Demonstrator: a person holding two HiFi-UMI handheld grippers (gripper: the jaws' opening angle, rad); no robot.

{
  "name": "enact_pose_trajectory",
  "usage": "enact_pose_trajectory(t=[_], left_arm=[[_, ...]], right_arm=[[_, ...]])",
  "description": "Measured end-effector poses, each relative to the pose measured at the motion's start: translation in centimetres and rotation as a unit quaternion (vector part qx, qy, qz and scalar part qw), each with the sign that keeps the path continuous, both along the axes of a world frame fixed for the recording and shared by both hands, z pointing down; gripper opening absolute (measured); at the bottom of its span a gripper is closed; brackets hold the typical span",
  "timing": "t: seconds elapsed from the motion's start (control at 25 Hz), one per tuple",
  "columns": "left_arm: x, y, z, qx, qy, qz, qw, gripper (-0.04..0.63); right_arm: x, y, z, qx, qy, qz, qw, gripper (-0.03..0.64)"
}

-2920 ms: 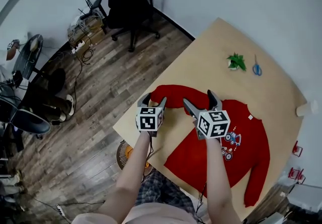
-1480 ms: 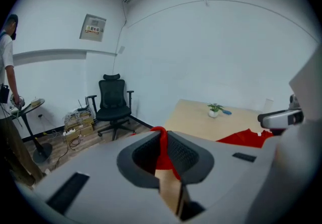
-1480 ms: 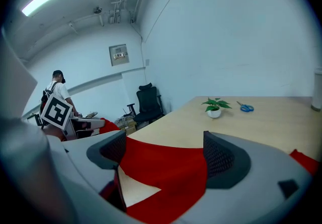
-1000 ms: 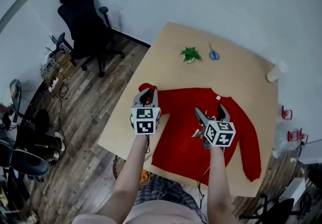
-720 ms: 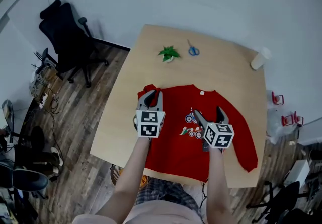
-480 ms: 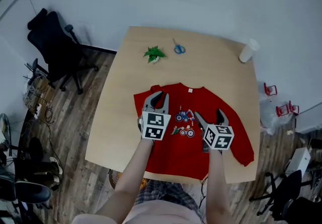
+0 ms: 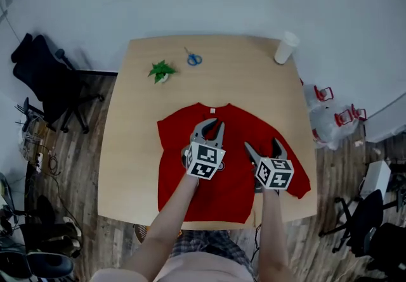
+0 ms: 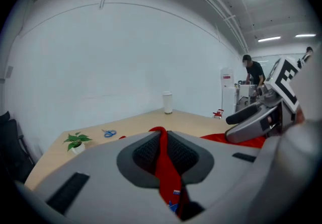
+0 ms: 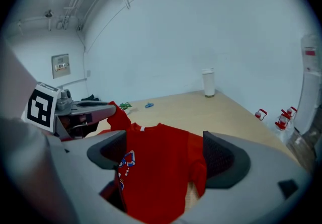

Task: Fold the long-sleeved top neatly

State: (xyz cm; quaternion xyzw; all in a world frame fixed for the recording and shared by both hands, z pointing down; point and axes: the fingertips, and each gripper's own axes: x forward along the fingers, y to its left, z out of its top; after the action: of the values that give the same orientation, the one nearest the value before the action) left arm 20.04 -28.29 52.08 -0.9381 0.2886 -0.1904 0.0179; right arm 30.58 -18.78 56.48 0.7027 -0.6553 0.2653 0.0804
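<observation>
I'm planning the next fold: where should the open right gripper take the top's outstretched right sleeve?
Probably near the cuff of the right sleeve, coming in from the right side of the table: it lies flat and angled outward, its end free to lift.

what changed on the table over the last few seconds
The left gripper, shut on the left sleeve, has carried it from the table's left side in over the chest of the red top. The right gripper moved across too, open and empty. The right sleeve, plant, scissors and cup stayed put.
</observation>
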Motion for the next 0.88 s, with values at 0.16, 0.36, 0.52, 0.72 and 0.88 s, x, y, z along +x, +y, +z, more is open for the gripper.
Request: enact_pose_trajectory(t=[0.16, 0.36, 0.52, 0.72, 0.88], left_arm=[[4.0, 2.1, 1.3, 0.003, -0.016, 0.049, 0.9987, 0.038], [8.3, 4.6, 3.9, 0.000, -0.038, 0.101, 0.9941, 0.038], [10.5, 5.9, 6.7, -0.012, -0.060, 0.133, 0.9892, 0.038], [12.0, 6.4, 9.5, -0.026, -0.083, 0.155, 0.9841, 0.040], [13.1, 7.0, 9.8, -0.046, -0.072, 0.166, 0.9824, 0.055]], right_arm=[[2.5, 1.8, 0.4, -0.006, -0.003, 0.024, 1.000, 0.459], [5.2, 3.5, 1.3, -0.013, -0.008, 0.047, 0.999, 0.459], [6.5, 4.5, 2.1, -0.018, -0.015, 0.058, 0.998, 0.459], [7.5, 5.6, 3.2, -0.025, -0.023, 0.071, 0.997, 0.459], [8.5, 6.9, 3.4, -0.026, -0.025, 0.085, 0.996, 0.459]])
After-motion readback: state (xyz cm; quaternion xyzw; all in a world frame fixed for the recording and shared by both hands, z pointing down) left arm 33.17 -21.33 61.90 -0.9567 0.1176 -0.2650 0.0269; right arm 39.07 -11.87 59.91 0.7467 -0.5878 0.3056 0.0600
